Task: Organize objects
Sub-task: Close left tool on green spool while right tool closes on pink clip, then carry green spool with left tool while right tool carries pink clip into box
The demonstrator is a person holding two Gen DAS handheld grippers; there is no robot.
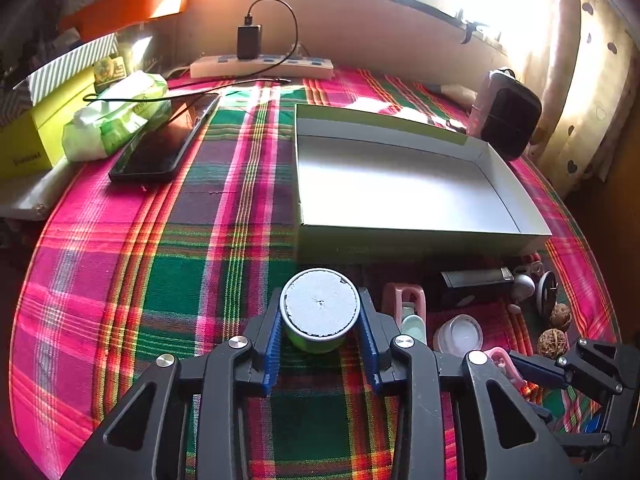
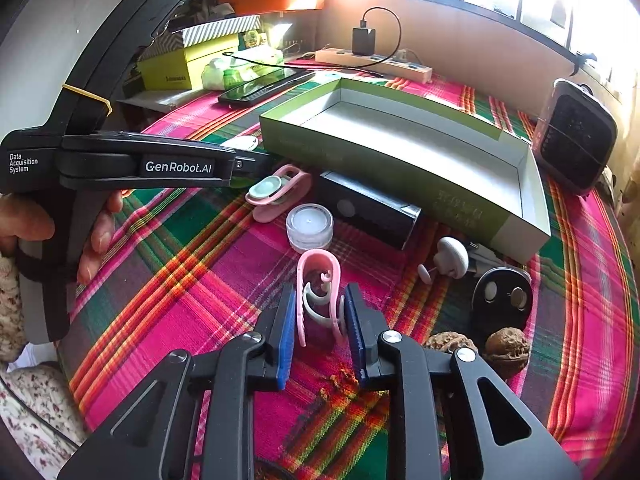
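A green jar with a pale grey lid [image 1: 319, 304] stands on the plaid cloth just in front of an open green box with a white inside [image 1: 400, 184]. My left gripper [image 1: 320, 294] has its blue pads against both sides of the jar. In the right wrist view a pink clip [image 2: 318, 264] with a pale curved insert stands upright between the blue pads of my right gripper [image 2: 320, 288], which touch both its sides. The left gripper [image 2: 244, 166], held by a hand, reaches in from the left. The box [image 2: 400, 148] lies behind.
Loose items lie before the box: a second pink clip [image 2: 280, 188], a clear small pot [image 2: 310, 226], a black case [image 2: 368, 208], a white knob [image 2: 452, 258], a black disc [image 2: 502, 298], two walnuts [image 2: 508, 346]. A phone [image 1: 160, 144], wipes [image 1: 116, 120] and a power strip [image 1: 260, 66] sit at the back.
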